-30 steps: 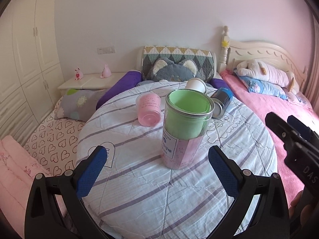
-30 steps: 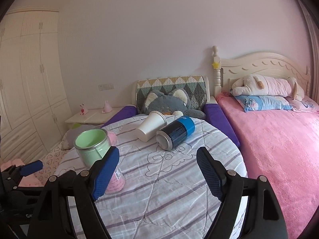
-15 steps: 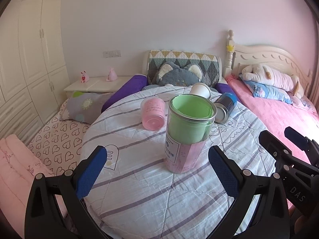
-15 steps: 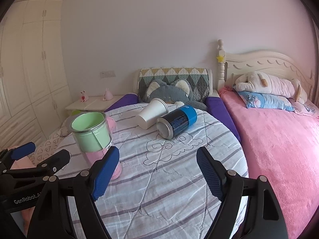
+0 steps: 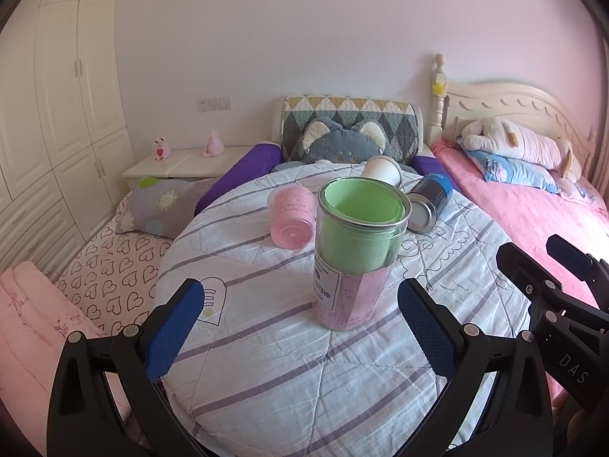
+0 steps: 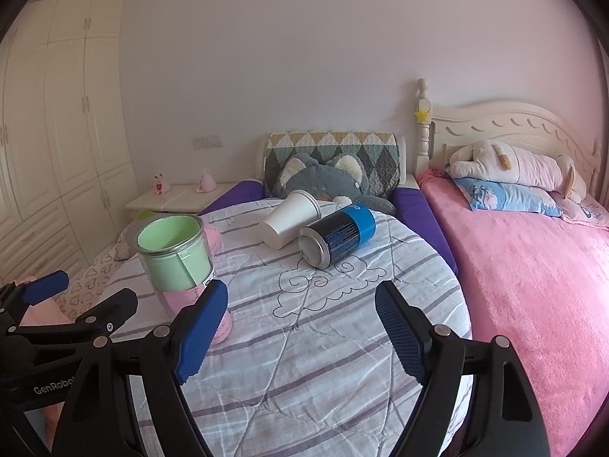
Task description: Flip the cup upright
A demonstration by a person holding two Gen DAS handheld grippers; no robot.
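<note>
A white paper cup (image 6: 291,218) lies on its side at the far part of the round striped table (image 6: 323,342), its base toward me; it also shows in the left wrist view (image 5: 381,169). A blue and black can (image 6: 337,234) lies on its side against it. A pink cup (image 5: 292,221) lies on its side left of centre. A clear green and pink canister (image 5: 356,251) stands upright. My left gripper (image 5: 300,331) is open just short of the canister. My right gripper (image 6: 300,335) is open, well short of the white cup.
A pink bed (image 6: 533,285) with a plush toy (image 6: 514,167) lies to the right. A grey cat cushion (image 6: 323,182) and purple bolsters sit behind the table. A heart-print mattress (image 5: 110,266), a white nightstand (image 5: 182,162) and wardrobes are to the left.
Both grippers have pulled back and risen a little, so the table objects sit lower and farther in view. The objects themselves have not moved. Both grippers stay open.
</note>
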